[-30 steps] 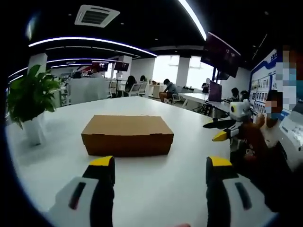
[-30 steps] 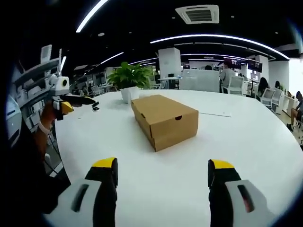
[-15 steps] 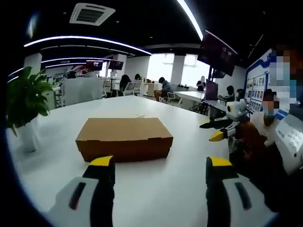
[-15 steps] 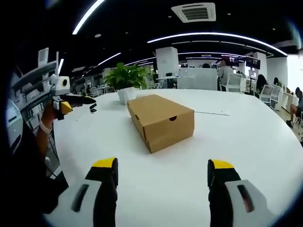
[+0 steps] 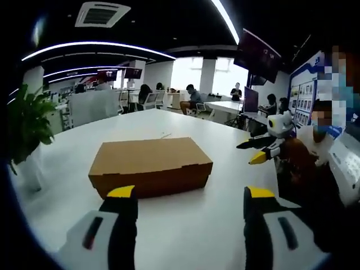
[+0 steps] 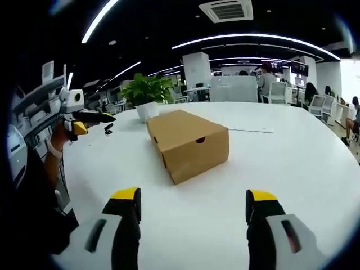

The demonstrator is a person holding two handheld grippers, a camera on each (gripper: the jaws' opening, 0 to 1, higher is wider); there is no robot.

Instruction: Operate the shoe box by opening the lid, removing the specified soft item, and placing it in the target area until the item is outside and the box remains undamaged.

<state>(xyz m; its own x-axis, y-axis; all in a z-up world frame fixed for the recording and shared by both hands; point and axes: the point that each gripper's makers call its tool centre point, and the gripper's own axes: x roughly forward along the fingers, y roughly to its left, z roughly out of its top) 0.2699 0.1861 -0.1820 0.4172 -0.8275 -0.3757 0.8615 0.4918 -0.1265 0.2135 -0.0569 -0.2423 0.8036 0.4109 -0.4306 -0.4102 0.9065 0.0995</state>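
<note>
Shoe box (image 5: 149,166) sits closed on white table (image 5: 185,236), straight ahead of left hand-held gripper (image 5: 185,197), long side facing it. Right hand-held gripper (image 6: 191,198) faces box's short end with finger notch, box (image 6: 187,143) angled away. Both sets of jaws apart, empty, neither touching box (distances look similar). Plain brown cardboard, lid down, undented. Potted plant (image 6: 145,93) beyond.

Both views are lit evenly from curved ceiling light strips (image 5: 95,46), which are bent further by the fisheye lens. Daylight from far windows (image 5: 188,72) is blown out to white. The white desk (image 6: 292,169) is brightly lit, and a soft shadow is cast beside the box (image 6: 188,143). Edges are blurred and stretched.
</note>
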